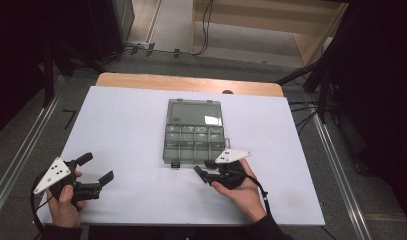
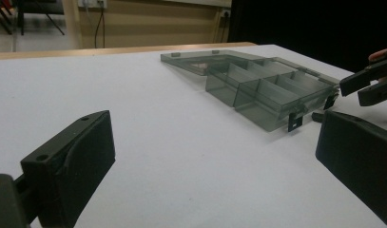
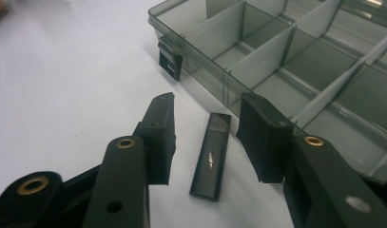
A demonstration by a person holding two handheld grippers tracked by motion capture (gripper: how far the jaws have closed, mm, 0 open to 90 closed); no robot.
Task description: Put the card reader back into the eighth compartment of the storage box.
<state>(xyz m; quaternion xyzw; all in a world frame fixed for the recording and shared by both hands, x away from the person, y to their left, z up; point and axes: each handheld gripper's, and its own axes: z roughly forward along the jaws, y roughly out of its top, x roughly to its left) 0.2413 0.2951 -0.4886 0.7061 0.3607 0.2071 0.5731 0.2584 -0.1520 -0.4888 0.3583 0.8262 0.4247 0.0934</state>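
Right gripper (image 3: 208, 137) straddled a black USB stick (image 3: 211, 156) lying beside the open compartment box (image 3: 295, 61), jaws apart, not yet pinching; next they needed to close squarely on it

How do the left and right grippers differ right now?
The right gripper straddles the black USB stick lying beside the open organizer box; its jaws stand either side, pads not yet pressing. The left gripper has nothing between its jaws, only bare table. The left one's jaws stand wider and farther from the box. Both are hand-held, low over the table.
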